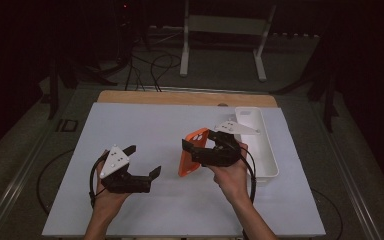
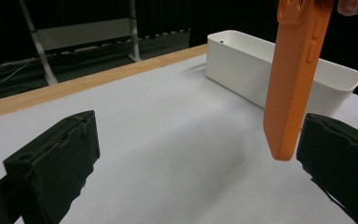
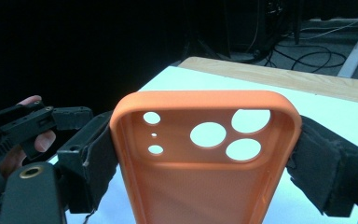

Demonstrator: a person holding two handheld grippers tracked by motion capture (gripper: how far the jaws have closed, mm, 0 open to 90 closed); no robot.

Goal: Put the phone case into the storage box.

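Note:
An orange phone case (image 1: pixel 192 151) is held across its width by my right gripper (image 1: pixel 200 142), whose pads press on both long sides. In the right gripper view the case (image 3: pixel 205 182) shows its hollow inside, with the round camera holes at the far end between the jaws of that gripper (image 3: pixel 205 156). My left gripper (image 1: pixel 142 161) rests low over the white board to the left, open with nothing in it. In the left gripper view the case (image 2: pixel 292 84) hangs edge-on just inside the right jaw of the open gripper (image 2: pixel 196 154), without touching it.
A long white tray (image 1: pixel 269 152) lies at the right of the white board (image 1: pixel 145 125), right behind the right hand; in the left gripper view the tray (image 2: pixel 242 56) stands beyond the case. A wooden strip (image 1: pixel 180 96) runs along the board's far edge. Stand legs and cables lie on the floor beyond.

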